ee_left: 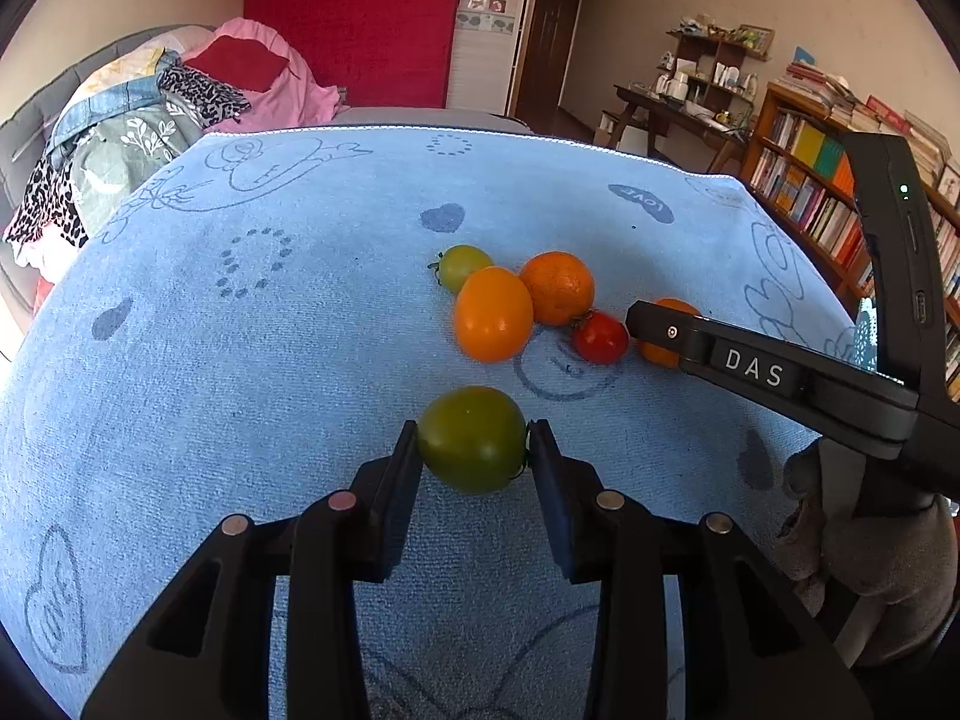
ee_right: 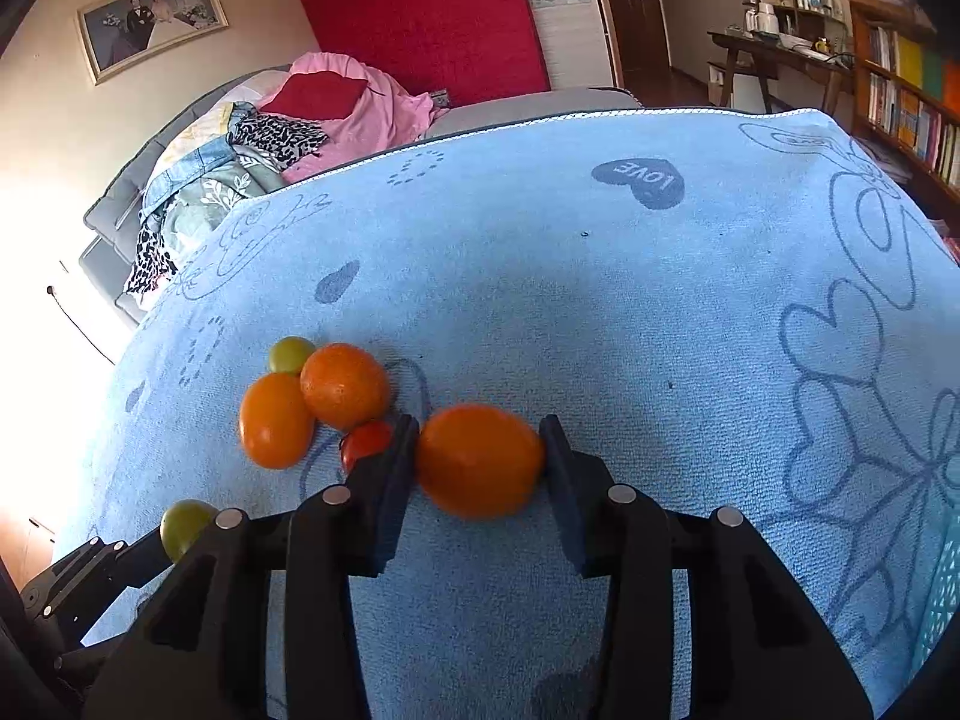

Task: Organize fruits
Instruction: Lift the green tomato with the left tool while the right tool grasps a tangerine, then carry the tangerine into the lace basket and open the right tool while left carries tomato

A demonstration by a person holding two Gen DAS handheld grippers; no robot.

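Clearly "DAS" on right tool (ee_left: 645, 321), "LOVE" heart (ee_right: 641, 181).

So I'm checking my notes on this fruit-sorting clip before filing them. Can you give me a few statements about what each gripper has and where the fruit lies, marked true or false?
1. The left gripper has a green tomato between its fingers. True.
2. The right gripper is closed on a red tomato. False: it grips an orange fruit; the small red tomato lies just outside its left finger.
3. The fruit sits on a blue towel. True.
4. A basket holds the remaining fruit. False: they lie clustered on the towel.
5. Another green tomato lies at the far end of the cluster. True.
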